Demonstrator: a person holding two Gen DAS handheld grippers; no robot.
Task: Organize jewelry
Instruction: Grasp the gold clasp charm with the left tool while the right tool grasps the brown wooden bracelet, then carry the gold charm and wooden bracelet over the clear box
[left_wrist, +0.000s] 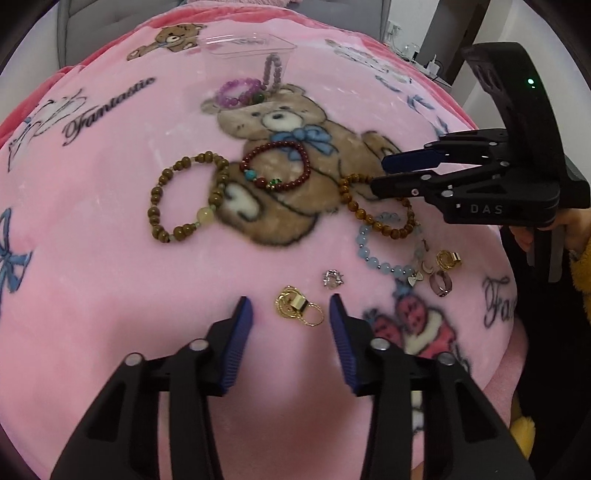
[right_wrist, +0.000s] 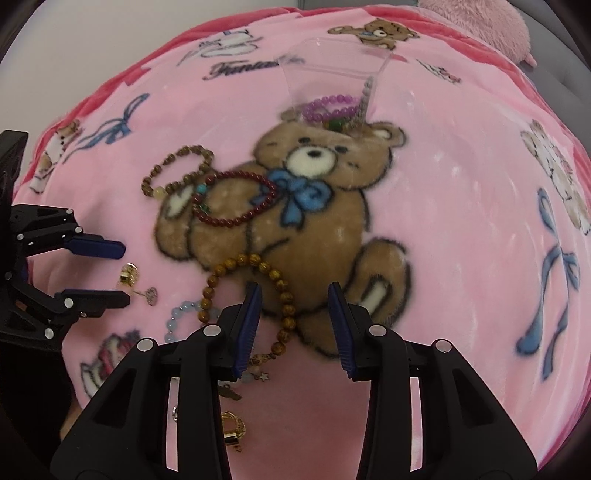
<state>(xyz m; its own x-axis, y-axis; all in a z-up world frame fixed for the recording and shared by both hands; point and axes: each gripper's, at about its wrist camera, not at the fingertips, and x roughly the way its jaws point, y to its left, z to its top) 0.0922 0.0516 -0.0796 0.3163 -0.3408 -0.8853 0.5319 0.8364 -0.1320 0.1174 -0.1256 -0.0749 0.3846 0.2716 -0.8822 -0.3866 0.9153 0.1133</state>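
We tilt our left gripper (left_wrist: 291, 308) steeply down, jaws apart astride a gold ring cluster (left_wrist: 298, 305), not touching. Our right gripper (right_wrist: 294, 295) angles likewise, jaws parted empty over the amber bead bracelet (right_wrist: 282, 284).

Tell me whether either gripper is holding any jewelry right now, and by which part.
Neither. The left gripper straddles a gold ring cluster unclamped; the right gripper is open over a brown bead bracelet.

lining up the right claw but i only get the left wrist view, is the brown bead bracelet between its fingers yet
Observer: Yes. In the right wrist view, one strand of the brown bead bracelet runs through the open gap of the right claw, close beside one pad and not pinched.
Operator: and the pale blue one
Observer: The pale blue bracelet is mostly outside the gap, to the picture's left of the claw, partly hidden behind a finger.
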